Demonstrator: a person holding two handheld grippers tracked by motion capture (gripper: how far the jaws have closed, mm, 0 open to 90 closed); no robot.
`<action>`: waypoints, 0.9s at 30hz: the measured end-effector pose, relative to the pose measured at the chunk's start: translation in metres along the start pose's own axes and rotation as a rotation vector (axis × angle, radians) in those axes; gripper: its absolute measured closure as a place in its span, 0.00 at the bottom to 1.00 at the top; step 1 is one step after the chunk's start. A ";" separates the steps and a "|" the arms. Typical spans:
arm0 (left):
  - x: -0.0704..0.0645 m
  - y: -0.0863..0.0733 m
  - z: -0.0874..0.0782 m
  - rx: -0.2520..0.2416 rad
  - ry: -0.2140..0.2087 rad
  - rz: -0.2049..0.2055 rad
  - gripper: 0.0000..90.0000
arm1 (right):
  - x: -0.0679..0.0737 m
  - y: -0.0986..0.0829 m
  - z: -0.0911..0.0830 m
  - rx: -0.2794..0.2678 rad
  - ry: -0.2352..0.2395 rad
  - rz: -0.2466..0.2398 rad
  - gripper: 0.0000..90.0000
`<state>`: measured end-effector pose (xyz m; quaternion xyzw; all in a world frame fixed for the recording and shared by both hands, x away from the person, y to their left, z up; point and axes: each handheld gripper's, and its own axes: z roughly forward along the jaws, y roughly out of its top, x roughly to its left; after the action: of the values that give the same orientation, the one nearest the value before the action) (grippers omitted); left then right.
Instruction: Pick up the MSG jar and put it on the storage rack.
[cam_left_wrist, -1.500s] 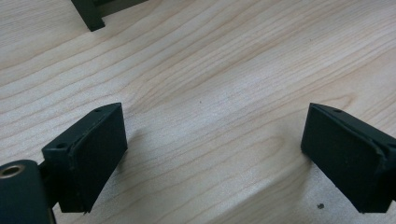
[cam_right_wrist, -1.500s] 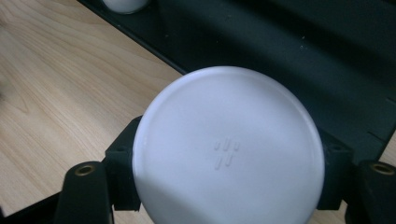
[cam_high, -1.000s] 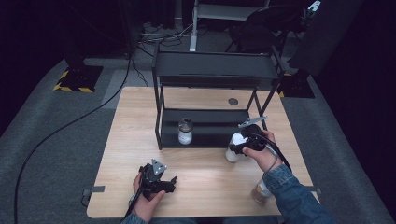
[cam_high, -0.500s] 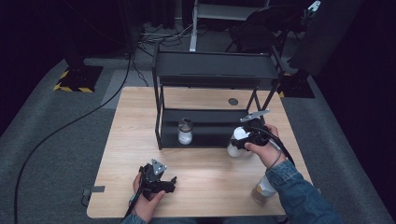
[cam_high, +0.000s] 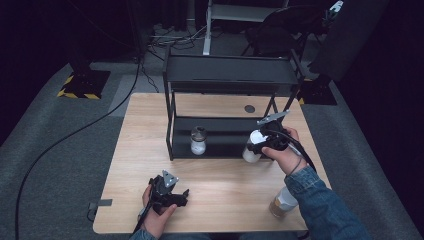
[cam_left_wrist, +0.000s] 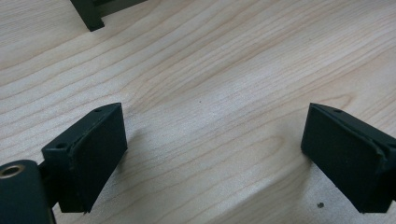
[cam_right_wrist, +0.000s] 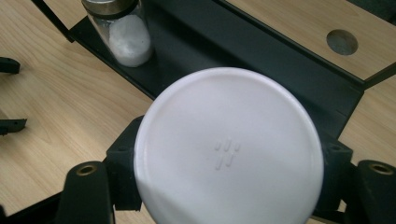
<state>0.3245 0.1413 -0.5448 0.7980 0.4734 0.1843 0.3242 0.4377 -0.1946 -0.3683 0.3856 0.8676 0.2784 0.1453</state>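
A black two-tier rack (cam_high: 230, 75) stands at the back of the wooden table (cam_high: 225, 185). On its lower shelf (cam_right_wrist: 243, 60) sits a glass jar of white powder (cam_high: 198, 141) (cam_right_wrist: 123, 35) with a metal cap. My right gripper (cam_high: 264, 142) is shut on a white-lidded jar (cam_high: 251, 148), held at the rack's front right corner; the round white lid (cam_right_wrist: 229, 149) sits between its jaws. At the table's front left my left gripper (cam_high: 167, 192) (cam_left_wrist: 215, 158) rests low over bare wood, open, with nothing between its jaws.
Another jar with a white lid (cam_high: 282, 202) stands at the front right, beside the person's denim sleeve (cam_high: 320, 205). A round hole (cam_high: 249, 108) (cam_right_wrist: 342, 42) is in the tabletop behind the rack. Cables run across the grey floor at left.
My right gripper has carried the white-lidded jar a little farther from the person, toward the rack's lower shelf. The left gripper has stayed put.
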 end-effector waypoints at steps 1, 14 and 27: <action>0.000 0.000 0.000 0.000 0.000 0.000 0.08 | 0.000 0.001 0.000 -0.001 0.000 0.000 0.34; 0.000 0.000 0.000 0.000 -0.002 0.000 0.07 | 0.002 0.015 -0.007 -0.012 -0.005 -0.015 0.34; 0.000 0.000 0.000 0.000 -0.003 0.001 0.07 | 0.005 0.032 -0.008 -0.014 -0.010 -0.029 0.34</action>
<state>0.3246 0.1414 -0.5449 0.7986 0.4725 0.1833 0.3247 0.4492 -0.1766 -0.3430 0.3735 0.8703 0.2805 0.1564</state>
